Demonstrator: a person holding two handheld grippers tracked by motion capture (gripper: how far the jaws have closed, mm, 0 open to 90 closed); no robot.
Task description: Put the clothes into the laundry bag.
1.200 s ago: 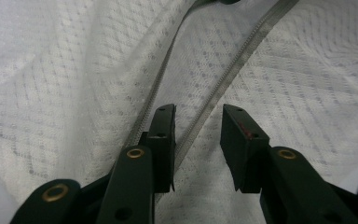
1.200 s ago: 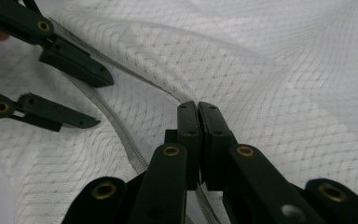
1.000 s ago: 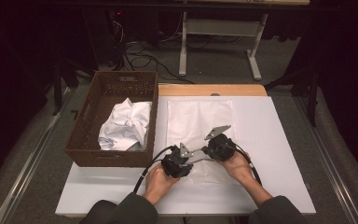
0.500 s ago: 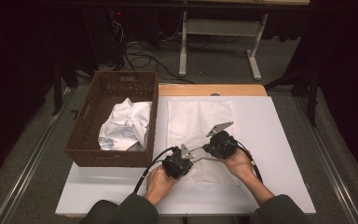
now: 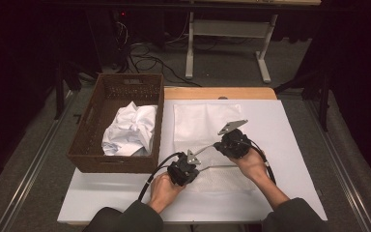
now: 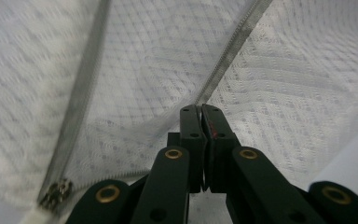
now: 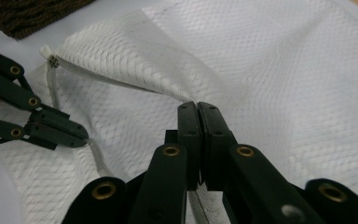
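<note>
High view, table: a white table top (image 5: pixel 294 125) carries a brown wicker basket (image 5: pixel 89 145) at its left and a white mesh bag (image 5: pixel 200 121) lying flat at the middle.
High view, basket: crumpled white cloth (image 5: pixel 130 130) lies inside it.
High view, left gripper (image 5: pixel 189 166): held by the person's left hand (image 5: pixel 163 189) at the near part of the mesh bag, its black cable looping toward the table's near edge.
High view, right gripper (image 5: pixel 218 146): held by the right hand (image 5: pixel 251 164), just beyond and to the right of the left gripper, a grey three-cornered plate on top.
Left gripper view, jaws: pressed together, pinching one edge of the grey zipper (image 6: pixel 233 51) of the mesh bag.
Left gripper view, zipper: its two sides spread apart into an opening; the metal slider (image 6: pixel 56 193) sits at the lower left where they meet.
Right gripper view, jaws: closed tight on the other edge of the bag's opening, lifting a fold of mesh.
Right gripper view, other gripper: the left gripper enters from the left, its tips closed on the zipper edge; the slider (image 7: pixel 52 59) sits near the bag's corner, beside the basket's rim (image 7: pixel 32 16).
</note>
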